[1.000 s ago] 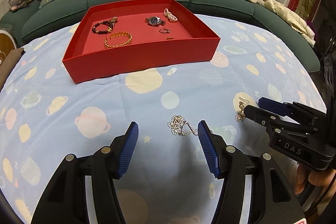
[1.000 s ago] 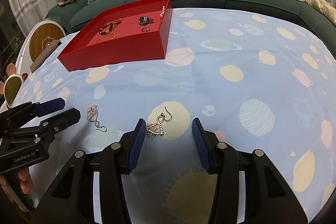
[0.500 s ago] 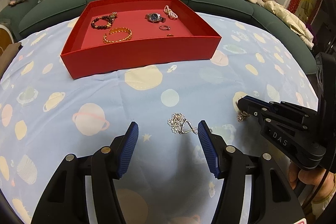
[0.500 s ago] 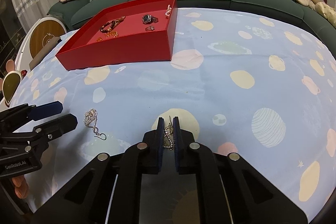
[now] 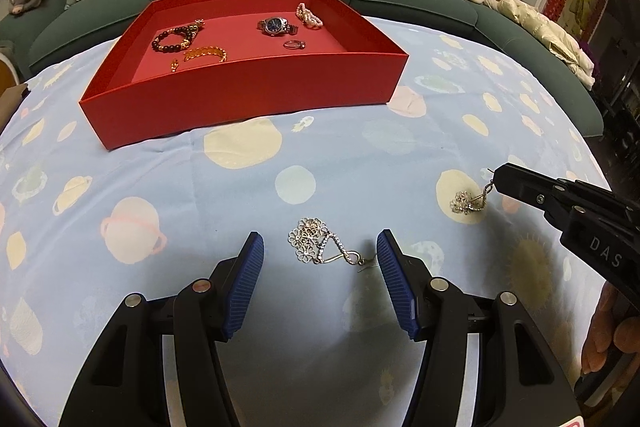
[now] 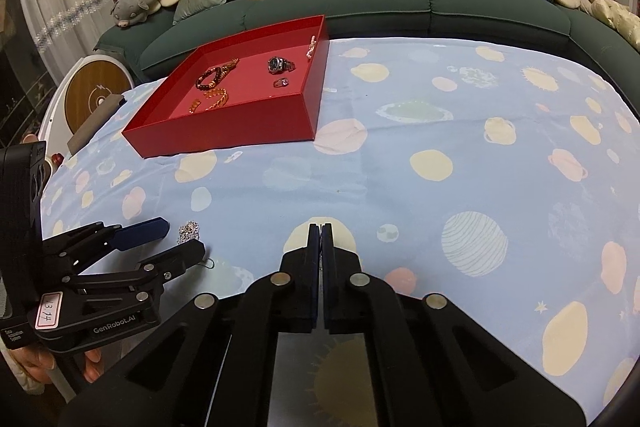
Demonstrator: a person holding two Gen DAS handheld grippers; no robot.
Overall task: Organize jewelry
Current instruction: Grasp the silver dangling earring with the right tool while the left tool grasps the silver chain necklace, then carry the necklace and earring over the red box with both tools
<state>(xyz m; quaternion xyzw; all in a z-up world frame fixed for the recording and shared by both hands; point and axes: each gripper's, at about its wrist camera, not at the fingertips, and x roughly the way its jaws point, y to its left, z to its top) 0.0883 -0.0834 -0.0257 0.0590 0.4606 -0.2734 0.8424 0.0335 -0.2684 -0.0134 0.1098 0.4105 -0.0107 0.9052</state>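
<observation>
Your left gripper (image 5: 320, 281) is wide apart around one earring (image 5: 320, 247); your right gripper (image 5: 496, 182) at 3 o'clock pinches the other earring (image 5: 466, 202).

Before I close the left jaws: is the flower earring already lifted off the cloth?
No, the flower earring lies flat on the cloth between the open left gripper.

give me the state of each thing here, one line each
left tool: open, straddling the flower earring
right tool: shut on the hanging earring
hanging earring: gripped by its hook, dangling
flower earring: flat on the tablecloth, not gripped
red tray: open-topped, holding jewelry
watch: lying in the tray
dark bead bracelet: lying in the tray
gold bracelet: lying in the tray
ring: lying in the tray
</observation>
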